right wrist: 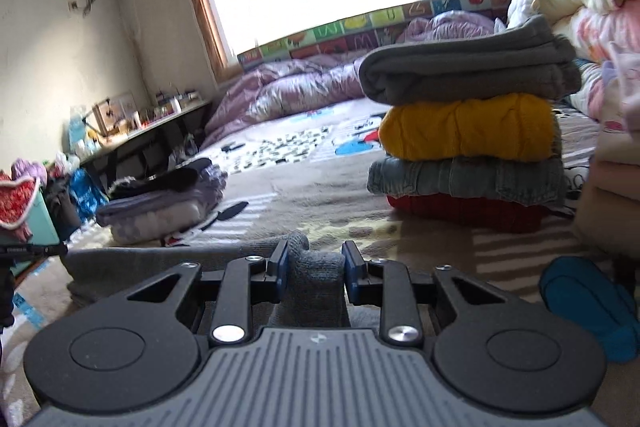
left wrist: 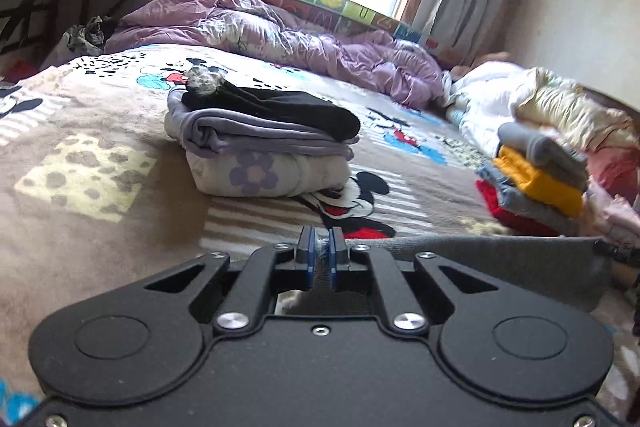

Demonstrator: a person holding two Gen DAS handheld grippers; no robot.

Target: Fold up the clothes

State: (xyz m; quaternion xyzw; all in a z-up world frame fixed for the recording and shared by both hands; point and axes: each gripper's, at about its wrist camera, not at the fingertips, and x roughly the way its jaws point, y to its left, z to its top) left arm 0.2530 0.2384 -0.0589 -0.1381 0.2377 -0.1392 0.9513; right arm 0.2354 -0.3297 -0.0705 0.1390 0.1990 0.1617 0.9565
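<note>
A grey knit garment (left wrist: 500, 263) hangs stretched between my two grippers just above the cartoon-print bed blanket (left wrist: 100, 187). My left gripper (left wrist: 320, 233) is shut on a thin edge of it, and frayed cloth shows between the blue pads. In the right wrist view the same grey garment (right wrist: 160, 263) runs off to the left. My right gripper (right wrist: 316, 247) is shut on a thick bunched corner of it, which fills the gap between its pads.
A folded pile (left wrist: 264, 143) of black, lavender and floral items lies mid-bed. A stack (right wrist: 468, 139) of grey, yellow, denim and red clothes stands to the right, with loose pale laundry (left wrist: 560, 107) behind. A purple duvet (left wrist: 280, 35) lies under the window. A blue item (right wrist: 588, 307) lies near right.
</note>
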